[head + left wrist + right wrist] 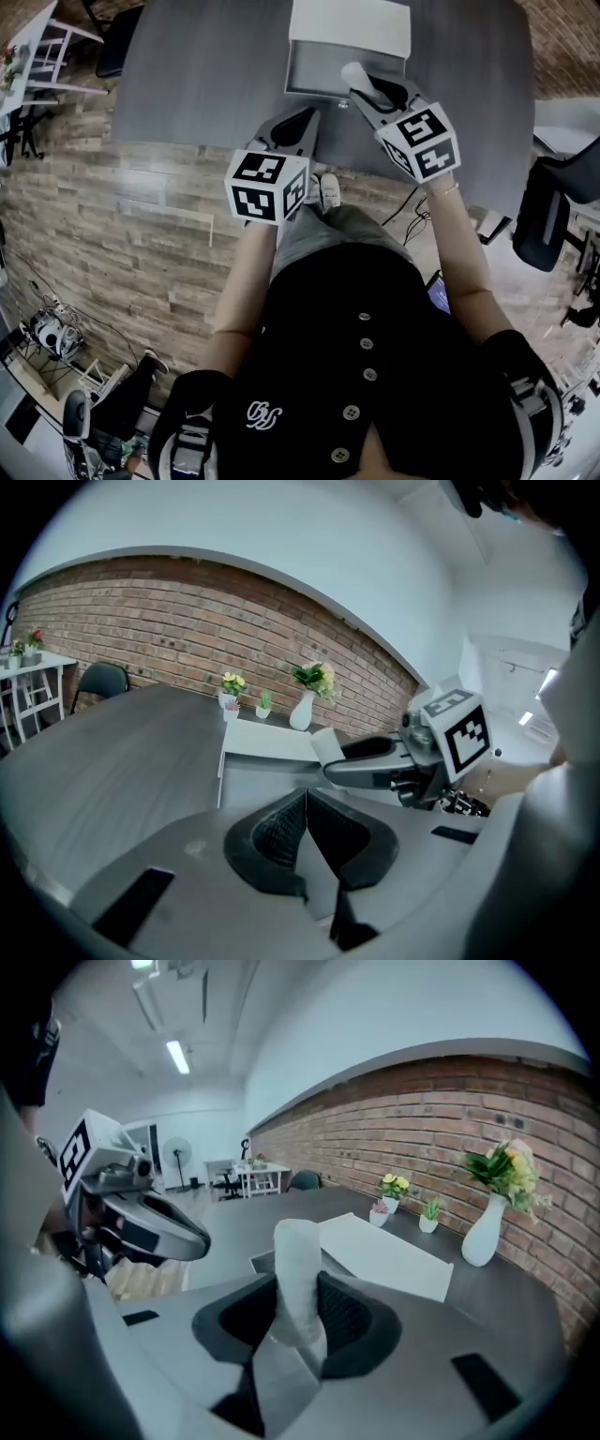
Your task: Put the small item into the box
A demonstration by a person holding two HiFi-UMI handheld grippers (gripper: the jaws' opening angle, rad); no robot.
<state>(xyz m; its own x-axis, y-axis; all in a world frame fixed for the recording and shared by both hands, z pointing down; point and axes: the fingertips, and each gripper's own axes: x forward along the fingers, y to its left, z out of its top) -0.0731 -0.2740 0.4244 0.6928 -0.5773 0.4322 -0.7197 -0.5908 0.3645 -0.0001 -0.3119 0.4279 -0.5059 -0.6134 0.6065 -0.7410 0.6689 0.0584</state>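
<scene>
My right gripper [359,82] is shut on a small white cylindrical item [298,1274], which sticks out past the jaws; in the head view the small white item [353,73] hangs over the near right corner of the box. The box [323,70] is an open grey tray with its white lid [350,25] lying behind it; in the left gripper view the box [253,761] lies ahead, and in the right gripper view the box [265,1262] shows behind the item. My left gripper [302,120] is shut and empty, held low at the near table edge, left of the right gripper [328,758].
A grey table [206,75] carries the box. A white vase with flowers [487,1222] and small potted plants [394,1194] stand along the brick wall. A dark chair [117,42] is at the table's far left, another chair [544,216] to the right.
</scene>
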